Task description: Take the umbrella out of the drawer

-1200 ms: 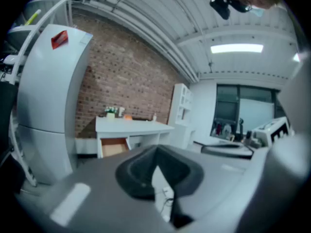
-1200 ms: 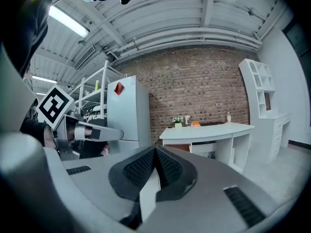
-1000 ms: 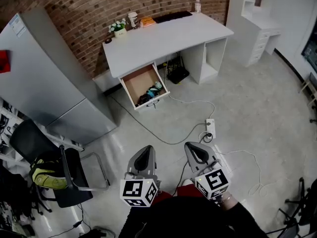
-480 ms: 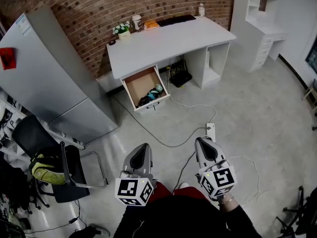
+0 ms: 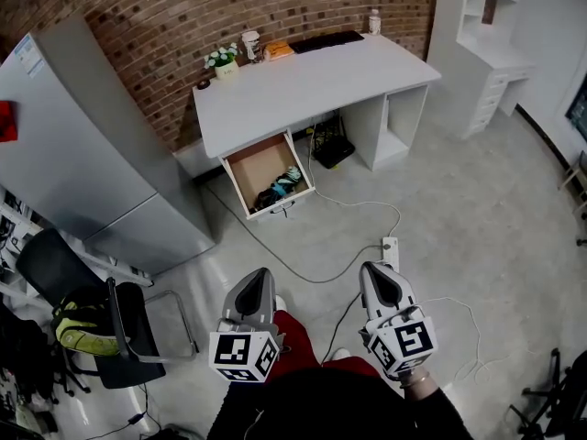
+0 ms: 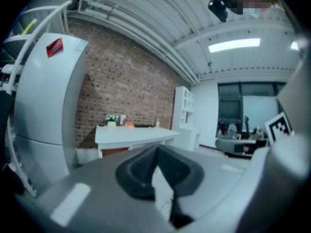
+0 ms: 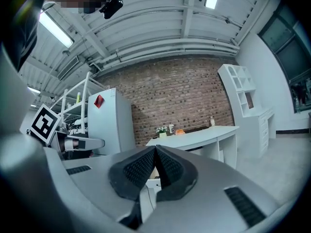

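The grey floor (image 5: 477, 200) spreads out ahead of both grippers, and the brick wall (image 5: 165, 16) closes it off far in front of them. A tall grey fridge (image 5: 83, 154) stands ahead and to the left of the left gripper (image 5: 258, 276), against that wall. The white desk (image 5: 303, 81) lies straight ahead of both grippers, well apart from them, with a white shelving unit (image 5: 491, 35) further off, ahead and to the right of the right gripper (image 5: 377, 271). A black chair (image 5: 64, 273) sits out to the left of the left gripper, roughly level with it.

The drawer (image 5: 257, 159) stands pulled out from under the desk's left end, ahead of the left gripper and a little to the left of the right one. The two grippers are side by side, near each other, both pointing toward the desk. Each one's jaws are pressed together at the tips with nothing between them (each gripper's own view shows the dark pads meeting in a point).

The umbrella (image 5: 282, 183) lies in the drawer's near end, a dark and teal bundle too small to make out in detail, well ahead of both grippers. A white power strip (image 5: 390, 248) rests on the floor just ahead of the right gripper's tip. A small potted plant (image 5: 220, 58) stands on the desk's far left corner.
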Action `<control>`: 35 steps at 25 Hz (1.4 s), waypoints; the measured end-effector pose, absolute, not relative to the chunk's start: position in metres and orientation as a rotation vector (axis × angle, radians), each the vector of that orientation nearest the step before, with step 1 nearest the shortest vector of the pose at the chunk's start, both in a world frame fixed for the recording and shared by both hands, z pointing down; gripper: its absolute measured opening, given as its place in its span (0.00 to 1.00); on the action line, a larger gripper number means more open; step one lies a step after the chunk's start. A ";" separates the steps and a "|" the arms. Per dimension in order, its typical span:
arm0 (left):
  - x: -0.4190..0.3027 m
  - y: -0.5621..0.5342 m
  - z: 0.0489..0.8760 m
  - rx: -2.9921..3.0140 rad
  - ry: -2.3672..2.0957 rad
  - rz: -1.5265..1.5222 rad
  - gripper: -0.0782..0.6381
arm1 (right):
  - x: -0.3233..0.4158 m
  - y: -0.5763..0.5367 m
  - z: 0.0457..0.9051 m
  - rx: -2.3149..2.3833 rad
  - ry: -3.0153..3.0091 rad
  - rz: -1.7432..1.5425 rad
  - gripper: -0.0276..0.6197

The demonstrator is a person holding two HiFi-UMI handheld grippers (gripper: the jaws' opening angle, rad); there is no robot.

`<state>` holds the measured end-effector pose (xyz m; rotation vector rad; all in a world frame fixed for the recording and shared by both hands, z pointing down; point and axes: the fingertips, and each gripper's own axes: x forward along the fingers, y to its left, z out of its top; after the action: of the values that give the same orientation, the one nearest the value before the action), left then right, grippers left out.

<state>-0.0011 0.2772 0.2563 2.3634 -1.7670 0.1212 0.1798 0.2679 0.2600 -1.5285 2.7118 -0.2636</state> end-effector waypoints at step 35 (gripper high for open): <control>-0.188 -0.017 0.350 2.447 -1.388 0.358 0.12 | 0.019 0.010 0.312 -1.912 2.558 -0.455 0.04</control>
<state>-0.1876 -0.0175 0.3497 2.4473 -1.3876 0.3578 0.0194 0.0099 0.3124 -1.9117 2.5576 -0.4553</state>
